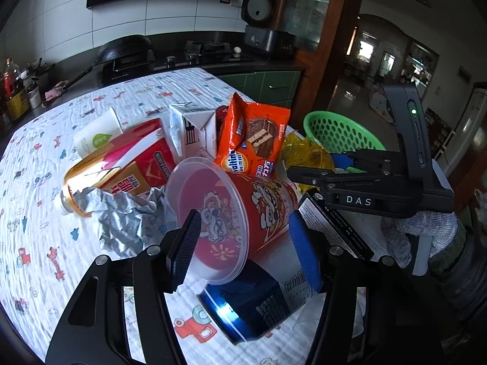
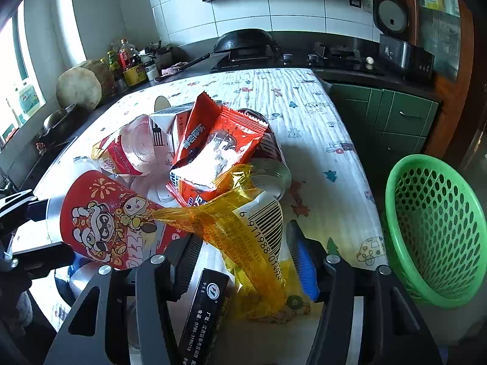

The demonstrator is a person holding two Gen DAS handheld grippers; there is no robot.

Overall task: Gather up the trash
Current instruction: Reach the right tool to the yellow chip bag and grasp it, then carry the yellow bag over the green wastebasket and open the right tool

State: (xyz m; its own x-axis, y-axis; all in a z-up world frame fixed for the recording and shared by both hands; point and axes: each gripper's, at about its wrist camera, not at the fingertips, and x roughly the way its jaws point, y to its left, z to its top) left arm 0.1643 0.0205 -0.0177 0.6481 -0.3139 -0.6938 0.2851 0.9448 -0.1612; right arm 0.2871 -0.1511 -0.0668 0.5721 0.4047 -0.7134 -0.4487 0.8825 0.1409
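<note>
Left wrist view: left tongs gape around a red paper cup lying in the pile near the worktop's basket-side edge. Right tongs gape over a yellow wrapper. The cup looks light and crushable; its rim seems the firmest hold.

"DAS" on right claw; "6911988" on yellow wrapper.

left wrist: close, facing right over trash pile | right wrist: close, facing left | shared: pile
</note>
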